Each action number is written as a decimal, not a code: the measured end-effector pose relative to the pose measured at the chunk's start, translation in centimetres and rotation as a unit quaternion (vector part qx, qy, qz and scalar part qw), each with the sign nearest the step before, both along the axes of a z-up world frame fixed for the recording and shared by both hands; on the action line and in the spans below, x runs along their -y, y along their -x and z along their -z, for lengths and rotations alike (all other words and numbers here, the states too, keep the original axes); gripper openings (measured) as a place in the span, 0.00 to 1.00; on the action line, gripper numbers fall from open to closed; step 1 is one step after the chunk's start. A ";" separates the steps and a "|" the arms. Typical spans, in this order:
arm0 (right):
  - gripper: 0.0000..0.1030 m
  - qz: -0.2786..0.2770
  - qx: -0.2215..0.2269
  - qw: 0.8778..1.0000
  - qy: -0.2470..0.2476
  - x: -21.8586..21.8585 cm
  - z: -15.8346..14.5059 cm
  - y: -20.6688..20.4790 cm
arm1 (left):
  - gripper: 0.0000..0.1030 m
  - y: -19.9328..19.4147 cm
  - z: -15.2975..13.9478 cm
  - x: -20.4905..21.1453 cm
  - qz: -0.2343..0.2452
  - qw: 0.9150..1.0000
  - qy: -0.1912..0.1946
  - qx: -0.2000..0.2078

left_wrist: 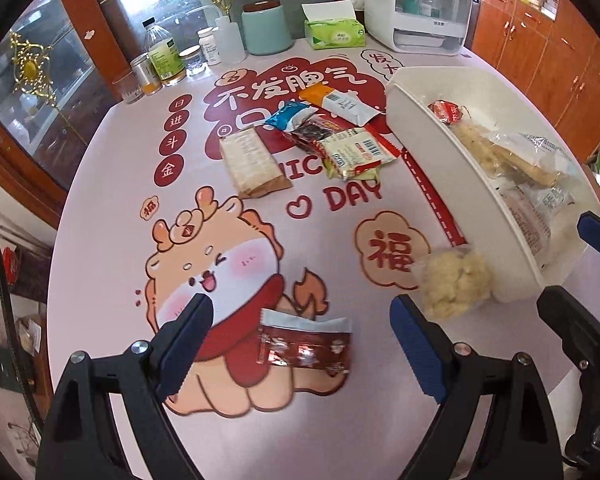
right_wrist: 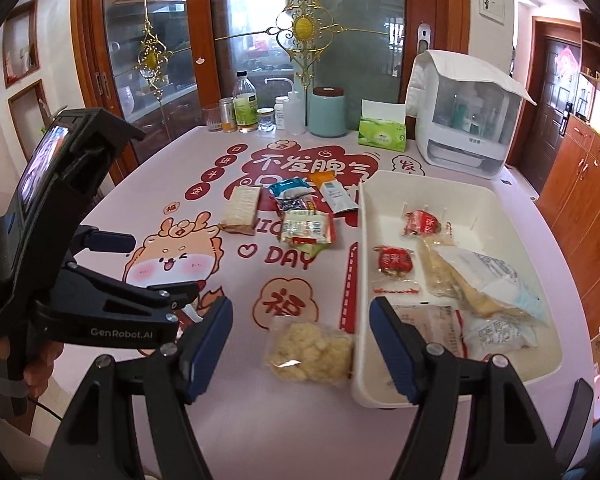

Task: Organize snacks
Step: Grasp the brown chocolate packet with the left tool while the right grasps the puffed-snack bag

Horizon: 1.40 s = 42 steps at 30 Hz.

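My left gripper point(left_wrist: 300, 340) is open, its jaws on either side of a dark red snack packet point(left_wrist: 304, 348) lying on the printed tablecloth. My right gripper point(right_wrist: 300, 340) is open above a clear bag of pale puffed snack point(right_wrist: 310, 350), which lies against the near left side of the white bin point(right_wrist: 360, 240). That bag point(left_wrist: 454, 282) and bin point(left_wrist: 460, 176) also show in the left wrist view. The bin holds several packets, among them two red ones point(right_wrist: 394, 260). A loose pile of snacks point(right_wrist: 300, 216) lies mid-table, with a cracker pack point(left_wrist: 252, 160).
Bottles, jars and a glass point(right_wrist: 244, 108) line the table's far edge, with a teal canister point(right_wrist: 327, 112), a green tissue box point(right_wrist: 382, 130) and a white appliance point(right_wrist: 464, 120). Wooden cabinets point(right_wrist: 580, 184) stand to the right. The left gripper body point(right_wrist: 80, 280) shows at the left.
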State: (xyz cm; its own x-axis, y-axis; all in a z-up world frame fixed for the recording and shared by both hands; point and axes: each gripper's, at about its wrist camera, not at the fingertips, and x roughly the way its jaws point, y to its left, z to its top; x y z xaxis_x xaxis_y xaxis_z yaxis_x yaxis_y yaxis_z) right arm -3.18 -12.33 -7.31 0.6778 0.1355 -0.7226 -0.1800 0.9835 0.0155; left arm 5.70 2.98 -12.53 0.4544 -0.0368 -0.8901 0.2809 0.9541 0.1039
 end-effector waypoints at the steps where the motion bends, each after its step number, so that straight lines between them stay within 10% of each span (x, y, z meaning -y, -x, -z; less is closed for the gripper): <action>1: 0.69 0.005 0.000 1.000 0.001 -0.4 0.1 0.0 | 0.87 -0.2 0.1 -0.4 0.005 1.000 -0.001 0.001; 28: 0.69 0.221 -0.026 0.975 -0.004 -3.5 8.3 0.8 | 0.87 -1.5 7.5 -3.4 0.161 0.984 -0.002 -0.072; 33: 0.69 0.260 -0.033 0.963 -0.062 -3.0 9.7 0.7 | 0.87 -1.0 7.8 -2.6 0.281 0.957 -0.036 -0.065; 38: 0.70 0.311 -0.047 0.942 -0.120 -2.2 11.1 0.6 | 0.87 0.4 8.7 -1.9 0.421 0.901 -0.087 -0.052; 42: 0.71 0.365 -0.052 0.917 -0.151 -1.4 11.8 0.5 | 0.87 0.6 9.7 -1.3 0.471 0.874 -0.103 -0.061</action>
